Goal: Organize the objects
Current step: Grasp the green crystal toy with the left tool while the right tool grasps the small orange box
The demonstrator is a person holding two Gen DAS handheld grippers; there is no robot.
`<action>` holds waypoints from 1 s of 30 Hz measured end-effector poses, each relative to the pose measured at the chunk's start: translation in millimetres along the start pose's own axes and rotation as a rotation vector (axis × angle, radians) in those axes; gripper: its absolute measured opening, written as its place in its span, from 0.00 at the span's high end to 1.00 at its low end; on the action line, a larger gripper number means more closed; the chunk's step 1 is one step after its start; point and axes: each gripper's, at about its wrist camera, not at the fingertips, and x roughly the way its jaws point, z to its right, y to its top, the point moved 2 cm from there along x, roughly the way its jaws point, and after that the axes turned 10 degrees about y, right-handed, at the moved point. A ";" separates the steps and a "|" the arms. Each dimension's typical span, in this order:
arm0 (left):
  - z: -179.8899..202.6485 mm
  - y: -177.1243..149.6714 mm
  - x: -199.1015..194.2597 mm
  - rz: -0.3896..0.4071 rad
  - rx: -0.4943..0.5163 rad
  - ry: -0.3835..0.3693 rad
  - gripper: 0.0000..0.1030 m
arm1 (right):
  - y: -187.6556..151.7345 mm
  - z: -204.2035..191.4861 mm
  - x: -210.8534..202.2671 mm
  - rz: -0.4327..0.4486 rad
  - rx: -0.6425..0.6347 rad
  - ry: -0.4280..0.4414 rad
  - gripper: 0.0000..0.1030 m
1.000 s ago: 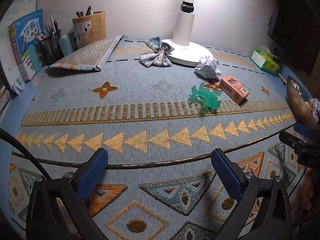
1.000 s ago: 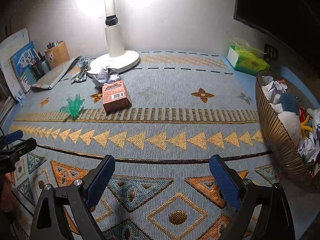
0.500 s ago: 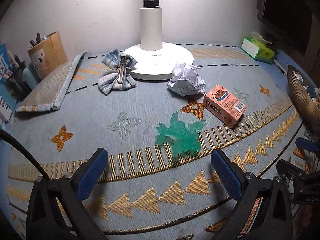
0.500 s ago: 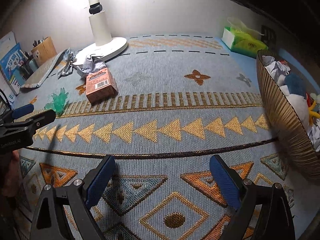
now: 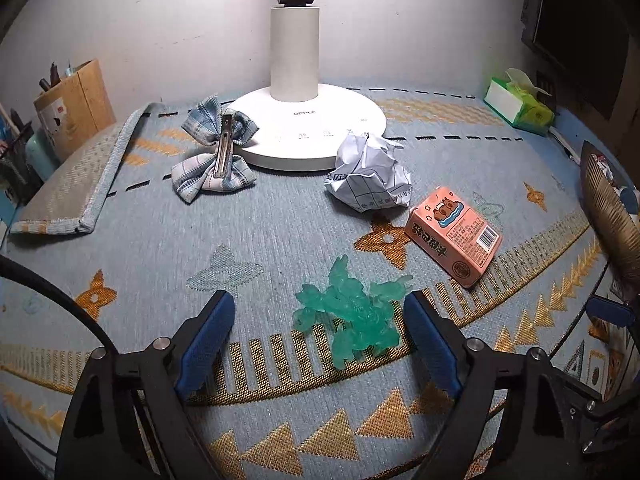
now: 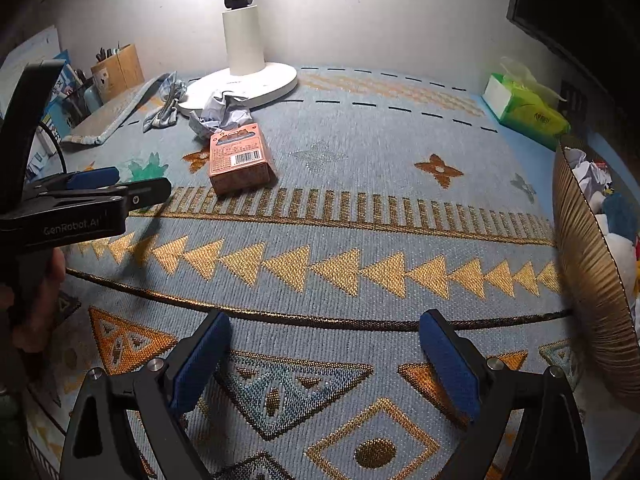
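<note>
- While we hold the left tool (image 5: 316,322) spread wide above the patterned counter (image 5: 280,216), the green translucent toy (image 5: 352,316) lies between its pads, nearer the right-hand pad (image 5: 428,340), not yet pinched;
- Right tool (image 6: 324,354): spread, carrying nothing, low over bare cloth; gold ribbed basket (image 6: 592,264) just to its right, already holding soft toys and crumpled paper;
- Awaiting sorting, by our reckoning: pink carton (image 5: 454,236), paper ball (image 5: 370,174), plaid hair bow (image 5: 216,156) touching the lamp base (image 5: 312,128);
- Risks: the toy's thin spikes may give or slip, so a pinch on the tips could drop it; closing off-centre may shove it sideways; the carton sits near enough to be nudged.
</note>
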 end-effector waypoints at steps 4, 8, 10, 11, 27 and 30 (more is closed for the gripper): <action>-4.1 -1.7 -6.7 0.029 -0.004 -0.064 0.45 | 11.2 -11.0 5.0 0.002 -0.046 -0.024 0.09; -17.2 -2.6 -10.3 0.038 -0.074 -0.091 0.56 | 38.3 -32.1 14.1 0.009 -0.111 -0.008 0.17; -23.6 -2.7 -11.4 0.044 -0.105 -0.061 0.56 | 52.8 -41.3 23.2 0.025 -0.139 -0.026 0.20; -25.9 -2.1 -11.5 0.047 -0.120 -0.052 0.56 | 59.3 -44.8 29.8 0.022 -0.145 -0.025 0.22; -27.2 -1.1 -6.0 0.032 -0.133 -0.043 0.56 | 81.8 -73.1 55.5 0.091 -0.186 -0.007 0.62; -27.9 -1.3 -5.7 0.033 -0.126 -0.059 0.56 | 74.9 -71.0 47.4 0.094 -0.173 -0.007 0.62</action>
